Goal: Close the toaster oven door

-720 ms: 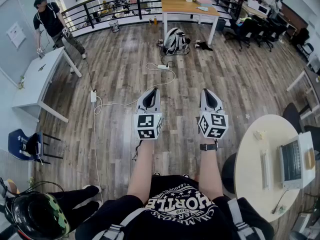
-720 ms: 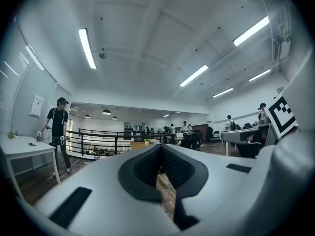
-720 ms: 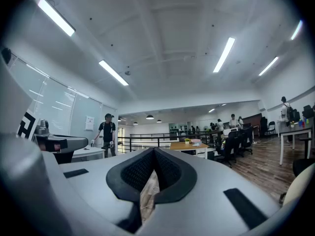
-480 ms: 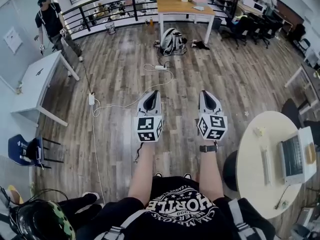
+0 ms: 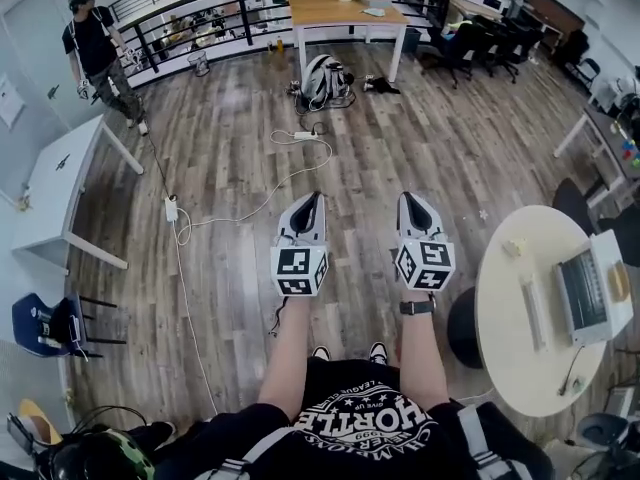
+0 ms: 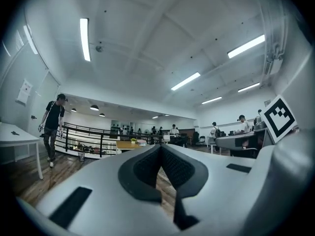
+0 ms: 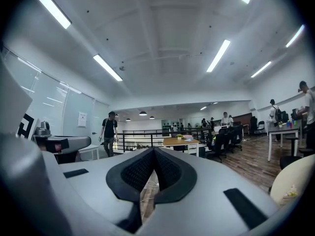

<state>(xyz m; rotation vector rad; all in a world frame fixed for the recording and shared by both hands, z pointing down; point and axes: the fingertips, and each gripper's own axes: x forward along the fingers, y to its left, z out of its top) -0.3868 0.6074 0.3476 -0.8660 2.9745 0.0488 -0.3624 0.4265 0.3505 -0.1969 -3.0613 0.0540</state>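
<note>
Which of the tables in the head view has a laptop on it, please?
The round white table beside the right gripper; the wooden table and the left white table are rectangular.

Floor (image 5: 480,158): wood planks
Wooden table (image 5: 330,8): far end of room
Railing (image 5: 200,13): behind wooden table
White desk (image 5: 55,183): well left of wooden table
Round table (image 5: 520,308): well right of it
Ceiling (image 6: 147,43): strip lights (image 6: 84,38)

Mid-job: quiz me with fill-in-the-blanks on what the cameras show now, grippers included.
1. The jaws of the left gripper and the right gripper are both ____.
2. Between each pair of jaws there is ____.
3. The open laptop sits on the round white table on the person's ____ side.
4. The backpack lies on the ____.
Missing words: shut; nothing; right; floor.
</note>
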